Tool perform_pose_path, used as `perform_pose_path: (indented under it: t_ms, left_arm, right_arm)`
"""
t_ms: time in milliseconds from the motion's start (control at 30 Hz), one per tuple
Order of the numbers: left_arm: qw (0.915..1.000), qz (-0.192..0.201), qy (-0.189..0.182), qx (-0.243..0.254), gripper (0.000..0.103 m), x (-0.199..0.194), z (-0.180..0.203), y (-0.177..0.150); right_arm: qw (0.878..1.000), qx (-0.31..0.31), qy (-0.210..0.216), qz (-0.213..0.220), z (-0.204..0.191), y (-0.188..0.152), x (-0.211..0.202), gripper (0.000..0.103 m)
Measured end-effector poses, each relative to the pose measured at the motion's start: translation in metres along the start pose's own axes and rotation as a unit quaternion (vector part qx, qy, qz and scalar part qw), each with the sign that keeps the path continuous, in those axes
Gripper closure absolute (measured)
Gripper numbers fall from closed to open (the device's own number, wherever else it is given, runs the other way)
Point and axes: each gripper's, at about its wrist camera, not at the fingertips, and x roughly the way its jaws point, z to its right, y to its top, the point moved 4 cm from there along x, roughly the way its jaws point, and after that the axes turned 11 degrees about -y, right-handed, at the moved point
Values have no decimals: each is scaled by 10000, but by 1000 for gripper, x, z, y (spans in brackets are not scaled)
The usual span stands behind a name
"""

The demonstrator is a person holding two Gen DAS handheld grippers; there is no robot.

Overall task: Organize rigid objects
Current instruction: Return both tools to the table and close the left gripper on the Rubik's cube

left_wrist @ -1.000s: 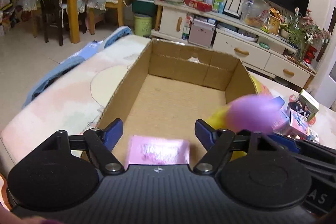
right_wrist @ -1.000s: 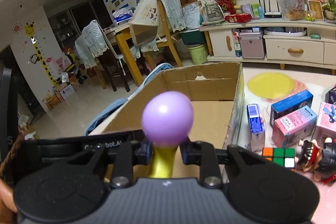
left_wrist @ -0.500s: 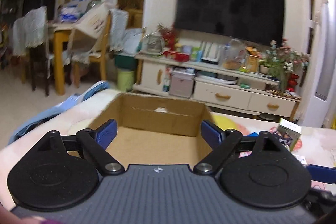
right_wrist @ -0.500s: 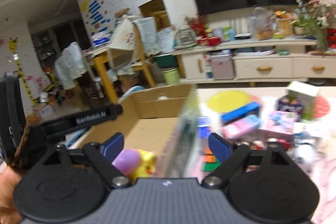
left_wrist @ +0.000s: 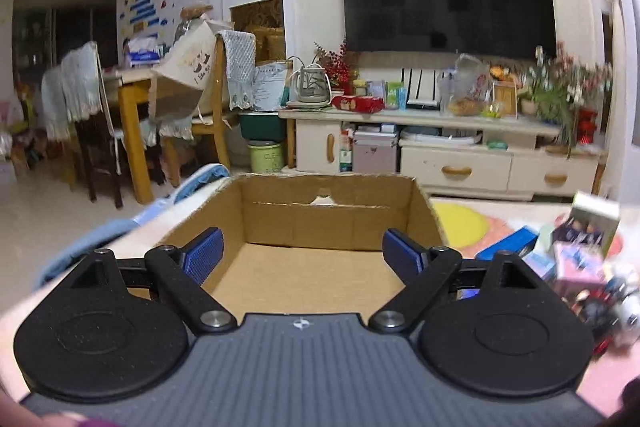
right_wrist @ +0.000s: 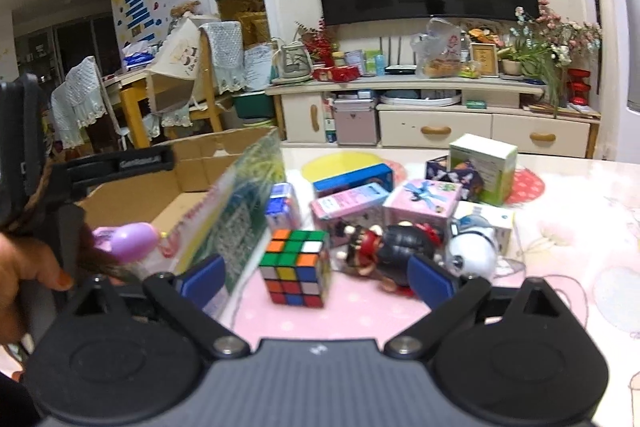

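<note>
While the cardboard box [right_wrist: 188, 183] sits at the far left of the counter [right_wrist: 560, 251] in the right wrist view, a purple-headed toy [right_wrist: 128, 239] lies inside it near the front wall, so that piece looks already stowed. The left gripper [left_wrist: 303, 254] hangs over the box's near edge, aimed slightly downward at the bare cardboard floor; its jaws stand fully apart with nothing between them.

Further right, loose items crowd the counter beside the box. The Rubik's cube [right_wrist: 295, 269] stands directly ahead of the right gripper [right_wrist: 316, 277], nearly centred between the blue pads and just beyond their tips. Being a cube, it has no long axis to align with, though it sits slightly turned, one vertical edge toward the camera. The right jaws have just been opening and now stand wide, gripping nothing. To the cube's right lie a dark-haired figurine [right_wrist: 384, 251] and a white panda toy [right_wrist: 472, 251], with small cartons [right_wrist: 348, 205] behind.

The right hand is clearly nearer the cube, tilted gently down; a short advance would likely bracket it.
</note>
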Motion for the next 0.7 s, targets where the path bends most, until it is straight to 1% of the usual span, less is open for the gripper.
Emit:
perform_pose_path:
  t_ms: [67, 133, 233, 333, 367, 467, 533, 600, 700]
  left_arm:
    - [9997, -9, 205, 100, 0, -1, -9, 0]
    - [9994, -101, 326, 54, 0, -1, -18, 0]
    - [9992, -200, 322, -108, 0, -4, -24, 0]
    - [9994, -287, 202, -67, 0, -7, -18, 2]
    - [9995, -271, 185, -45, 0, -11, -12, 3]
    - [9999, 60, 117, -56, 0, -25, -3, 13]
    - [9996, 209, -130, -119, 0, -39, 8, 20]
    - [9981, 284, -536, -92, 0, -53, 26, 23]
    - [9941, 220, -1052, 122, 0, -65, 56, 21]
  right_arm:
    - [10000, 38, -65, -26, 8, -3, 2, 5]
    - [9998, 105, -151, -47, 17, -5, 5, 5]
    - [9993, 240, -278, -81, 29, -8, 11, 5]
    - [9985, 342, -411, -114, 43, -11, 17, 5]
    - [9982, 382, -438, -132, 47, -12, 19, 5]
    - [9971, 524, -535, -156, 60, -15, 25, 5]
    - [9960, 629, -617, -156, 69, -15, 29, 5]
    - [9944, 811, -648, -177, 79, -16, 34, 5]
    - [9925, 1032, -640, -158, 93, -16, 41, 5]
